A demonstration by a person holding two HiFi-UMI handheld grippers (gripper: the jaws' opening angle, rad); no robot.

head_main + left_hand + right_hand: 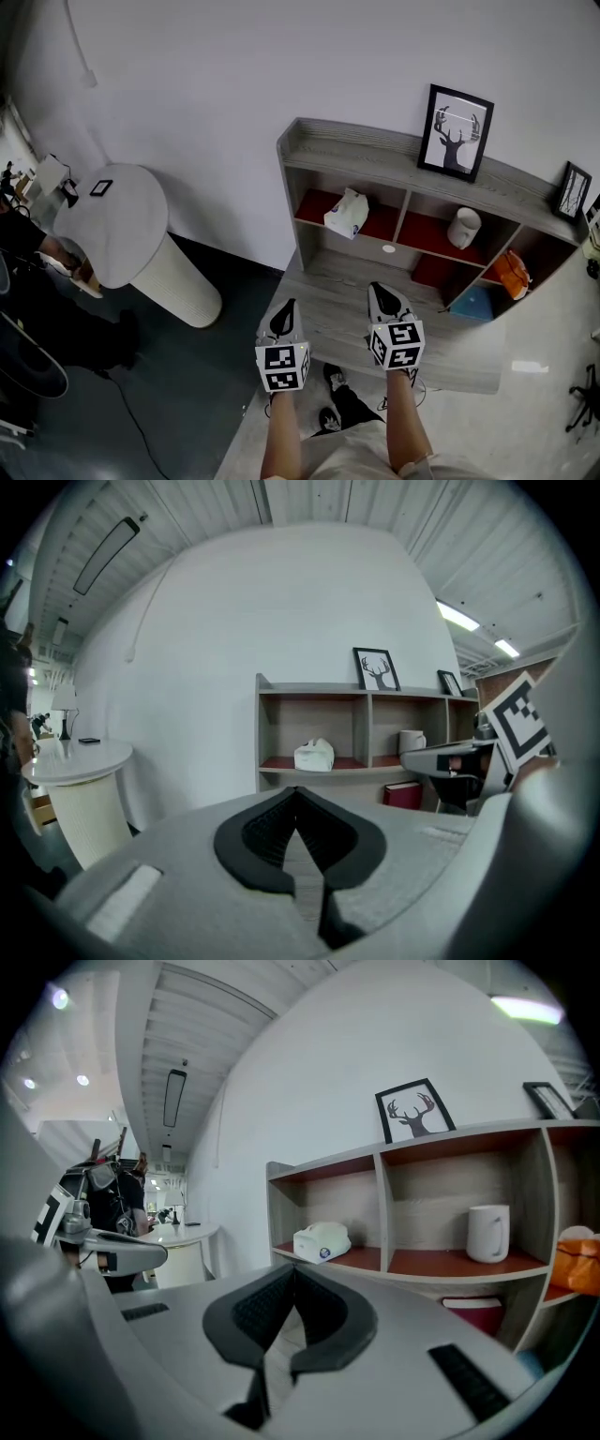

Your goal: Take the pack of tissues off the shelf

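The pack of tissues (347, 212) is a soft white bundle lying in the upper left compartment of the grey shelf (349, 148), on its red floor. It shows in the left gripper view (314, 755) and the right gripper view (322, 1240), well ahead of both grippers. My left gripper (285, 313) and right gripper (379, 292) hang side by side over the shelf's low front board, short of the compartment. The left gripper's (297, 792) jaws meet at the tips with nothing between them. The right gripper (294, 1269) is shut and empty too.
A white mug (463, 227) stands in the compartment to the right of the tissues. An orange bag (513, 275) and a blue box (473, 303) sit further right and lower. Framed pictures (456, 131) stand on top. At the left are a round white table (117, 225) and a person.
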